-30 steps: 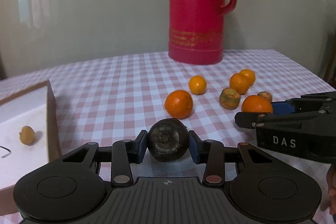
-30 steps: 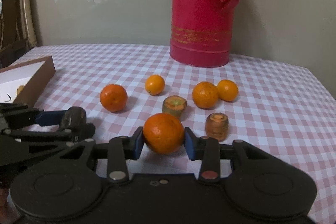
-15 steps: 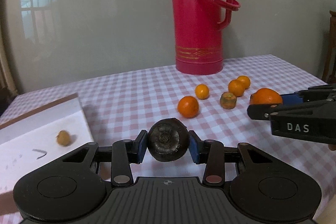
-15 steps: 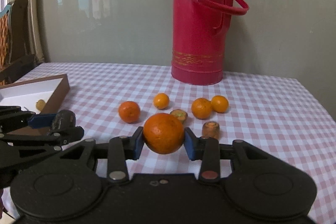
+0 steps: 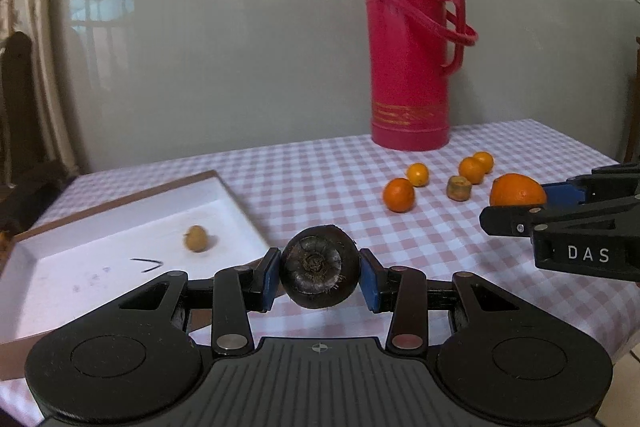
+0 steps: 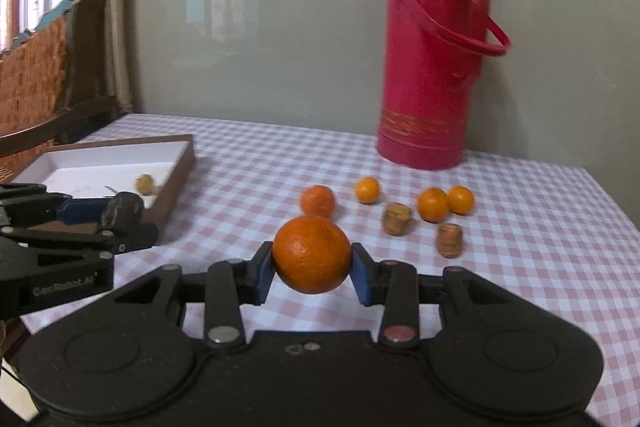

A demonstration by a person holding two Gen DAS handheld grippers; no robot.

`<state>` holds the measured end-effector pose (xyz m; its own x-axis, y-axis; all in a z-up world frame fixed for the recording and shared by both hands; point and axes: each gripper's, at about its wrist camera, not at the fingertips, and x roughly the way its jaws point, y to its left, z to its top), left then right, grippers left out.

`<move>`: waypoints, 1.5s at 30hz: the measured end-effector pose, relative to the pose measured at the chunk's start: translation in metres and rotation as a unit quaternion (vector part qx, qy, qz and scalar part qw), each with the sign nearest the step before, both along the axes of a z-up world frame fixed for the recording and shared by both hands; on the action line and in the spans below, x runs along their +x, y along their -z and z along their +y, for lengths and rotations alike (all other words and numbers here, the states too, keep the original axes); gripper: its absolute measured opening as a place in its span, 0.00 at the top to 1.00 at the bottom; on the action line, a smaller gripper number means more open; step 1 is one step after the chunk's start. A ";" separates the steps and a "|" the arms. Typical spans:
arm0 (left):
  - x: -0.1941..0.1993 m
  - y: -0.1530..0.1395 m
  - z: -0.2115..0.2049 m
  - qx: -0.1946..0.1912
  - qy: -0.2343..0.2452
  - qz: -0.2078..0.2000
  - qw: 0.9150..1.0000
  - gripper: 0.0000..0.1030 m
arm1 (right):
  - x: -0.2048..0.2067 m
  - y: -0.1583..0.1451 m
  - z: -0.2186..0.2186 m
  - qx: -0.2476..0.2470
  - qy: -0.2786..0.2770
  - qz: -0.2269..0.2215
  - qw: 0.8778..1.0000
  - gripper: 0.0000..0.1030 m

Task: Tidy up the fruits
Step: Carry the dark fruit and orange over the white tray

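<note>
My left gripper [image 5: 319, 274] clamps a dark, round, wrinkled fruit [image 5: 320, 271] I cannot identify; my right gripper [image 6: 312, 254] pinches a round orange [image 6: 312, 253], both above the pink-checked tablecloth [image 6: 520, 227]. In the white, brown-rimmed tray [image 5: 224, 195] sits a blurred yellowish lump [image 5: 195, 238]. Beyond, a tall red plastic thermos [image 5: 412, 67] stands against the grey wall [image 5: 224, 59].

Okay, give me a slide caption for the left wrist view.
Left gripper carries a dark round fruit toward the white tray; right gripper holds an orange.

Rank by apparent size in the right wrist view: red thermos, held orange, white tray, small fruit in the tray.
1. red thermos
2. white tray
3. held orange, enlarged by nearness to the camera
4. small fruit in the tray
</note>
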<state>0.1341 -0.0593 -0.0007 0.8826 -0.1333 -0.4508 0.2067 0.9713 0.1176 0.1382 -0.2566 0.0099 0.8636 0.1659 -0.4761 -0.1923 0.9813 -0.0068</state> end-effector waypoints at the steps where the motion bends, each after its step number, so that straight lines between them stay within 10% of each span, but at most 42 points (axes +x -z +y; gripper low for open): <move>1: -0.004 -0.001 0.004 0.001 -0.004 -0.005 1.000 0.60 | -0.003 -0.002 0.005 0.001 -0.008 -0.006 1.000 0.70; 26: -0.034 -0.019 0.149 -0.026 -0.161 -0.068 0.984 0.60 | -0.006 -0.033 0.126 0.016 -0.167 -0.082 0.982 0.70; 45: 0.004 -0.016 0.204 -0.033 -0.231 -0.068 0.970 0.60 | 0.053 -0.030 0.187 0.008 -0.163 -0.077 0.984 0.70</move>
<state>0.1378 0.1447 0.0157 0.9058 0.2658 -0.3300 -0.2649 0.9631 0.0485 0.1911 -0.0694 0.0402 0.8247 0.4529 -0.3387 -0.4950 0.8677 -0.0451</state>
